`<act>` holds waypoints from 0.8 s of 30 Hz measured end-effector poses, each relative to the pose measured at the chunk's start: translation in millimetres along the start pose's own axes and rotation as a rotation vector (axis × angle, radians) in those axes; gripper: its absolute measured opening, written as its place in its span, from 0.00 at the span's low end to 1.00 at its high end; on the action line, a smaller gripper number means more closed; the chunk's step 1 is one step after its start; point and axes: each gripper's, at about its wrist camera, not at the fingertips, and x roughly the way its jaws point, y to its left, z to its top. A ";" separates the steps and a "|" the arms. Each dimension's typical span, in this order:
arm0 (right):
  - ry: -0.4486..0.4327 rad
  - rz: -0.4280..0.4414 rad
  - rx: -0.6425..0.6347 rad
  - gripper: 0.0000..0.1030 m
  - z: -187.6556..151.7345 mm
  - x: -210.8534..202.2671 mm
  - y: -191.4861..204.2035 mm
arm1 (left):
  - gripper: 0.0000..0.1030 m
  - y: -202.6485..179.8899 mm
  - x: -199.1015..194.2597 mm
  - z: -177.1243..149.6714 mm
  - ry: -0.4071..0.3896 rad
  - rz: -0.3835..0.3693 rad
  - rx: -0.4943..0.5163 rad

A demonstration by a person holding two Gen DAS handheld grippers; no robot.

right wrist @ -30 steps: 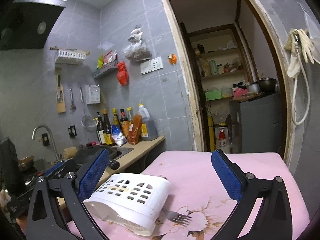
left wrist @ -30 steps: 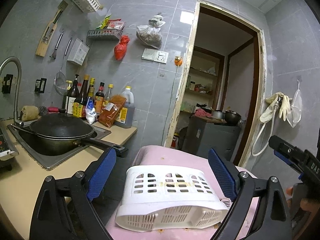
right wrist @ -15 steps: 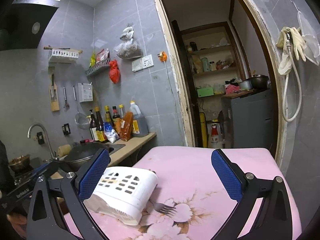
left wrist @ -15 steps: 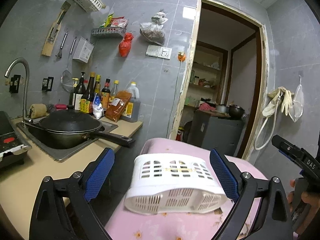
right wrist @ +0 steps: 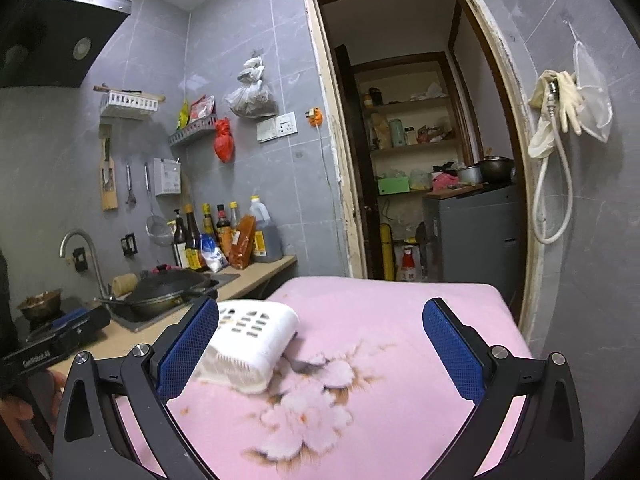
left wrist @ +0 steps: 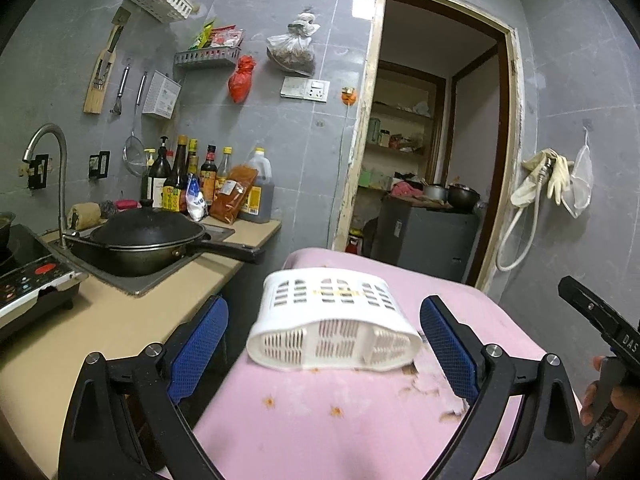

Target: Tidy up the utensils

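Left wrist view: both grippers, left point(left wrist: 322, 344) and right point(right wrist: 320, 344), are hanging released beside the toppled white slotted plastic utensil basket point(left wrist: 334, 322), likely for righting.

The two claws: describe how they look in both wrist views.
Both are alike: the left claw and the right claw have black angular linkage arms with silver pivot bolts and two fingers faced with blue textured pads. Each one's black body shows at the other view's edge, with white lettering. No cables or sleeves show.
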 end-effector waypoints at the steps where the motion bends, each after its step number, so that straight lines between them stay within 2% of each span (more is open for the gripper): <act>1: 0.004 -0.005 -0.003 1.00 -2.3 -7.6 1.0 | 0.92 -1.9 -4.7 -2.7 0.006 -0.002 0.004; 14: 0.058 -0.067 -0.031 1.00 -29.1 -68.7 13.3 | 0.92 -14.5 -48.0 -40.1 0.063 0.017 0.013; 24: 0.088 -0.097 -0.030 1.00 -47.1 -80.1 14.2 | 0.92 -17.8 -63.2 -59.0 0.076 0.023 0.017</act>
